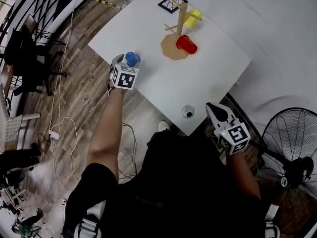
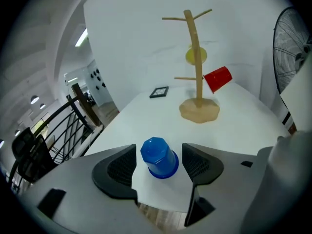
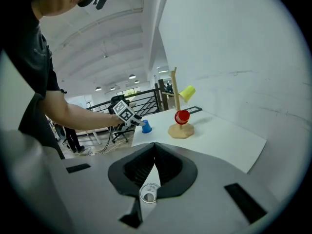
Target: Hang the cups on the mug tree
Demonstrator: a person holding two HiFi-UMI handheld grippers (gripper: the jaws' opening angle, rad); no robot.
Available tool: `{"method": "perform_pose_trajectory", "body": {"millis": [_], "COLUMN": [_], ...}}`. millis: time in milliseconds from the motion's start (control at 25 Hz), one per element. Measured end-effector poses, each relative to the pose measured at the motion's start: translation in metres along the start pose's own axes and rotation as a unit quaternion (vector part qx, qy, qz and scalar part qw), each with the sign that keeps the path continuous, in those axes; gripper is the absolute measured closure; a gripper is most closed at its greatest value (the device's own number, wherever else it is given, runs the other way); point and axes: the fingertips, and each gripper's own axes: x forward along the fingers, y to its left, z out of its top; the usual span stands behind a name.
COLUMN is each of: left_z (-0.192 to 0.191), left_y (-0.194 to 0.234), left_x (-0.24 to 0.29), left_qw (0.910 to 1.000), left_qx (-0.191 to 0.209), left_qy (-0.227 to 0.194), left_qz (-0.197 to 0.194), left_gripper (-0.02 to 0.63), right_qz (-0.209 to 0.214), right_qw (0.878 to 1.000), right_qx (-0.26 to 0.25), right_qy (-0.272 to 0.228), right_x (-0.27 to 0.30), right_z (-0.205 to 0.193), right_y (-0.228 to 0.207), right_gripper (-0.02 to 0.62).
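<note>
A wooden mug tree [image 1: 181, 19] [image 2: 195, 52] [image 3: 174, 96] stands at the far side of the white table [image 1: 198, 83]. A yellow cup [image 1: 193, 18] [image 2: 196, 55] [image 3: 187, 92] and a red cup [image 1: 186, 44] [image 2: 217, 78] [image 3: 182, 116] hang on its pegs. A blue cup [image 1: 132, 59] [image 2: 159, 157] [image 3: 146, 126] stands upside down near the table's left corner. My left gripper [image 1: 128, 62] [image 2: 159, 151] is open around it, with a gap on both sides. My right gripper [image 1: 218, 112] [image 3: 155, 147] is shut and empty at the table's near edge, beside a small clear cup [image 1: 187, 112] [image 3: 148, 193].
A black-and-white marker card [image 1: 172, 3] lies behind the tree. A floor fan [image 1: 292, 152] stands at the right, close to my right arm. An office chair [image 1: 29, 53], a black railing and loose cables [image 1: 62, 128] are on the wooden floor at the left.
</note>
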Motion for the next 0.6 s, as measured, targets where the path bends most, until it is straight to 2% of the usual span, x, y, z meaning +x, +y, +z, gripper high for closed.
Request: {"method": "perform_pose_trajectory", "body": {"millis": [200, 440, 560, 600], "left_z": [-0.001, -0.009, -0.008, -0.008], "left_y": [0.010, 0.012, 0.009, 0.008], "left_x": [0.021, 0.031, 0.034, 0.035], "left_qw": [0.9987, 0.9915, 0.9890, 0.9890], "left_qx": [-0.049, -0.124, -0.140, -0.140], "left_qy": [0.010, 0.025, 0.022, 0.023], "left_qz": [-0.007, -0.031, -0.040, -0.041], "left_gripper": [0.301, 0.301, 0.306, 0.329], "right_qz": [-0.008, -0.020, -0.023, -0.023], "right_qw": [1.000, 1.000, 1.000, 1.000], "right_qx": [0.000, 0.009, 0.015, 0.017], "right_qy": [0.003, 0.003, 0.003, 0.003], "right_x": [0.000, -0.006, -0.007, -0.007], "right_z": [-0.001, -0.001, -0.003, -0.003], "right_y": [-0.015, -0.025, -0.031, -0.032], "right_gripper": [0.588, 0.588, 0.588, 0.588]}}
